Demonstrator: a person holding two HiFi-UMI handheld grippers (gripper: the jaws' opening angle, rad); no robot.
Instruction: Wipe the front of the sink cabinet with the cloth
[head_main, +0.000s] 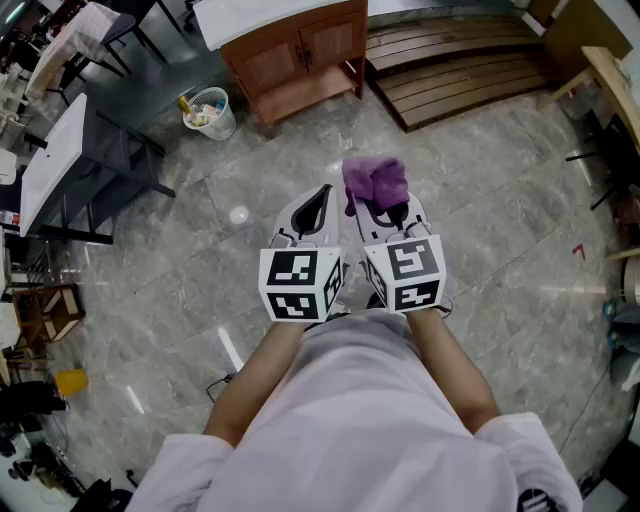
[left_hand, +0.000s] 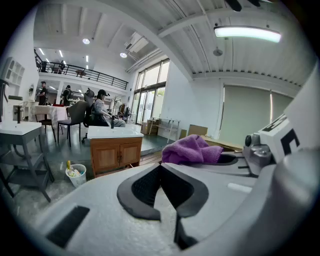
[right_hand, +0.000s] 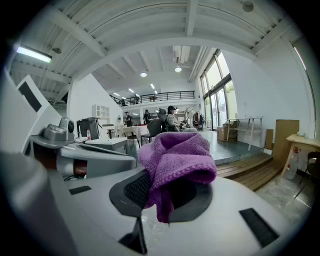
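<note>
The purple cloth (right_hand: 175, 160) is clamped between the jaws of the right gripper (right_hand: 165, 192). It is bunched into a soft lump that sits on top of the jaw tips, with one fold hanging down between the dark pads. In the head view the cloth (head_main: 375, 182) caps the front end of the right gripper (head_main: 388, 212) and hides its tips.

The left gripper (head_main: 318, 205) is held just beside the right one, at about the same height. In the left gripper view its jaws (left_hand: 161, 167) are pressed together at the tips with nothing between them, and the cloth (left_hand: 192, 150) shows just off to its right.

Both grippers are held close in front of the person's body, above a grey marbled floor (head_main: 480, 260).

The sink cabinet (head_main: 300, 60) stands well apart from the cloth, ahead and a little to the left. It has a white top and two closed wooden doors, which face the person, as the left gripper view shows (left_hand: 116, 154). The cloth is not touching it.

A white wastebasket (head_main: 212, 112) with rubbish in it stands near the cabinet's left side. A slatted wooden platform (head_main: 450, 70) lies on the floor to the cabinet's right.
</note>
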